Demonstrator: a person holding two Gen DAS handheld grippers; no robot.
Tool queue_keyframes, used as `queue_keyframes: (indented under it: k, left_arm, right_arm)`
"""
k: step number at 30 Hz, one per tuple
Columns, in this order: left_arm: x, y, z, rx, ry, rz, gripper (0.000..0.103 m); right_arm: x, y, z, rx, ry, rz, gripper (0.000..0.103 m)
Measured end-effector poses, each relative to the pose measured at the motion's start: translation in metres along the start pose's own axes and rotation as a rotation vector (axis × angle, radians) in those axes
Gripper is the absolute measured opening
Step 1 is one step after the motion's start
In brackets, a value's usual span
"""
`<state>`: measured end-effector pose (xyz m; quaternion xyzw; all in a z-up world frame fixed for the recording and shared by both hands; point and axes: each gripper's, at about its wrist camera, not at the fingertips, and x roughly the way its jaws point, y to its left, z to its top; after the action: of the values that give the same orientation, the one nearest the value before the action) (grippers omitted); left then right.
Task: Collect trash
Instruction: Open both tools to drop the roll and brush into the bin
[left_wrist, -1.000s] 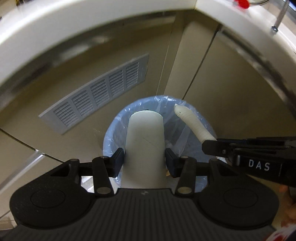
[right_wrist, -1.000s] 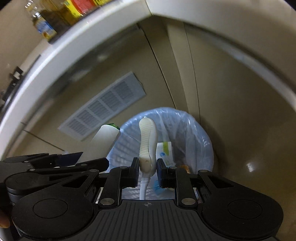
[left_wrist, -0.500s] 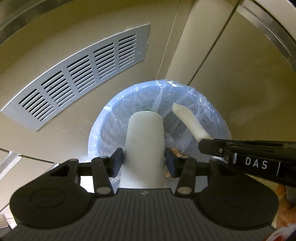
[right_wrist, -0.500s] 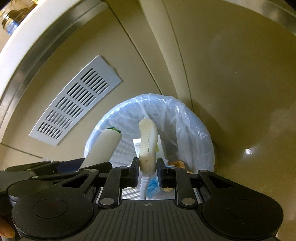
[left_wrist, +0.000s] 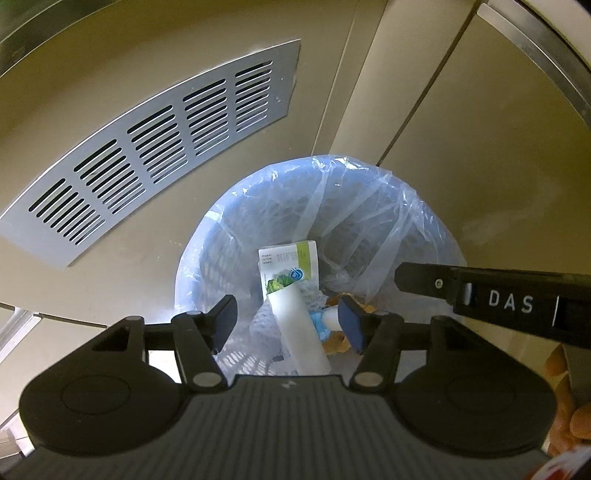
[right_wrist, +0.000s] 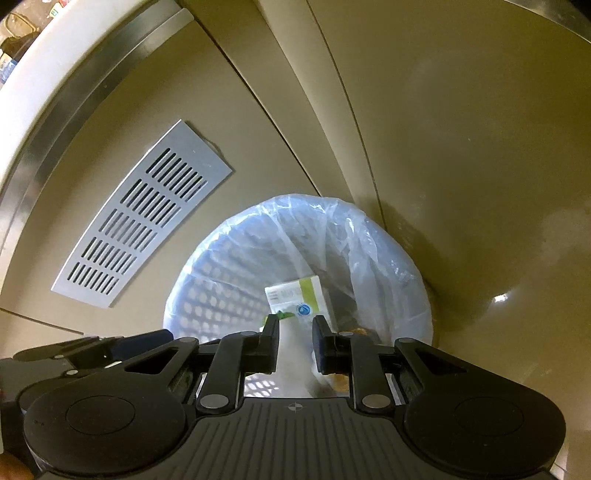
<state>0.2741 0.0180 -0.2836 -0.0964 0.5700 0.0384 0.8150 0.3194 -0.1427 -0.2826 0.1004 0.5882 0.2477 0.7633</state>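
Observation:
A pale blue mesh bin (left_wrist: 207, 273) lined with a clear plastic bag (left_wrist: 369, 206) stands on the floor below both grippers; it also shows in the right wrist view (right_wrist: 214, 295). My left gripper (left_wrist: 288, 321) is open and empty above it. A white tube (left_wrist: 303, 332) lies in the bin against a white and green carton (left_wrist: 291, 266). My right gripper (right_wrist: 294, 343) is open and empty above the bin, with the carton (right_wrist: 299, 295) beyond its fingertips. The right gripper's side (left_wrist: 491, 299) reaches in from the right in the left wrist view.
Beige cabinet panels surround the bin, with a grey slatted vent (left_wrist: 155, 147) on the left, also in the right wrist view (right_wrist: 144, 229). Brown scraps (left_wrist: 340, 343) and a blue wrapper (left_wrist: 319, 321) lie in the bin. A countertop edge (right_wrist: 55, 85) runs overhead.
Both grippers opened. The white tube dropped from the left gripper into the bin, and the ribbed white piece left the right gripper. Both grippers moved closer to the bin.

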Motion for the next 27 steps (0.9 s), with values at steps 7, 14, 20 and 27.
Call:
queue_keyframes:
  k: [7, 14, 20, 27]
  left_arm:
    - [-0.005, 0.001, 0.0, -0.001, -0.004, 0.0, 0.057]
    - [-0.013, -0.001, -0.003, 0.004, -0.002, 0.0, 0.057]
    - [-0.029, -0.008, -0.008, 0.015, -0.017, -0.002, 0.059]
    - [-0.063, -0.016, -0.02, 0.028, -0.056, 0.015, 0.064]
  right_arm:
    - [0.002, 0.003, 0.0, -0.009, 0.019, -0.011, 0.02]
    - [-0.007, 0.002, -0.004, -0.026, 0.033, -0.033, 0.02]
    - [-0.026, 0.003, -0.01, -0.061, 0.02, -0.049, 0.026]
    - [-0.064, 0.005, -0.021, -0.076, -0.024, -0.043, 0.048]
